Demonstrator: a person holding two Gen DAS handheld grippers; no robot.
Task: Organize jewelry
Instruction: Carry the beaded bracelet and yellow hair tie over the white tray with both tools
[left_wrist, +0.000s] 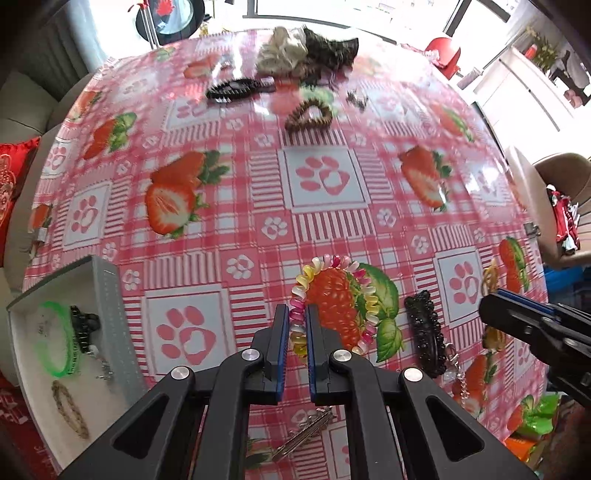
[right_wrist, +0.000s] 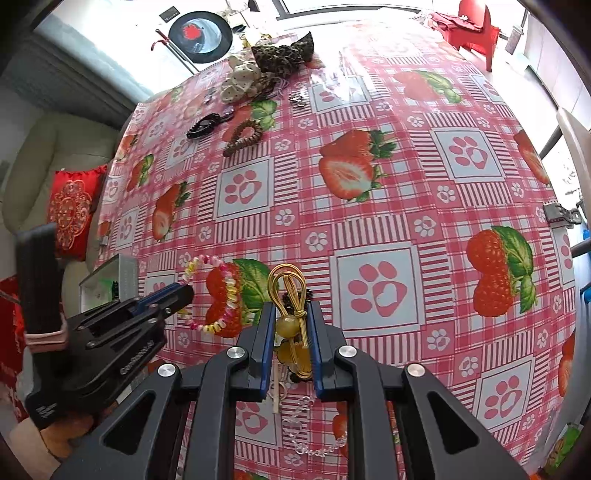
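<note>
Lower centre, left wrist view: your left gripper (left_wrist: 297, 325) has its jaws narrowed to a slim gap around the near arc of the multicoloured coil bracelet (left_wrist: 334, 301). The coil sits between the blue pads, but whether they already pinch it cannot be told. Close fully and confirm the coil lifts as one loop before you travel.

Lower centre, right wrist view: your right gripper (right_wrist: 292, 321) straddles the gold elastic tie (right_wrist: 290, 295) with its amber bead (right_wrist: 287, 326); the jaws stand narrow, with a little daylight on either side of the cord, so a firm hold is not shown. Grip at the bead or knot, where the cord is thickest, rather than on the thin loop. A clear bead chain (right_wrist: 314, 439) lies just beneath the jaws; keep it out of the closing pads.

Lower left, left wrist view: the white tray (left_wrist: 107, 295) already holds a green wristband (left_wrist: 55, 343), a dark clip and a pale braided band. This is judged the destination; carry the bracelet low and leftward over its grey wall.

Lower right, same view: a black beaded piece (left_wrist: 424, 332) lies just beside the bracelet.

Upper centre, far across the tablecloth (left_wrist: 325, 229): a brown coil tie (left_wrist: 310, 114), a black claw clip (left_wrist: 236, 88) and fabric scrunchies (left_wrist: 284, 51) remain unsorted.
</note>
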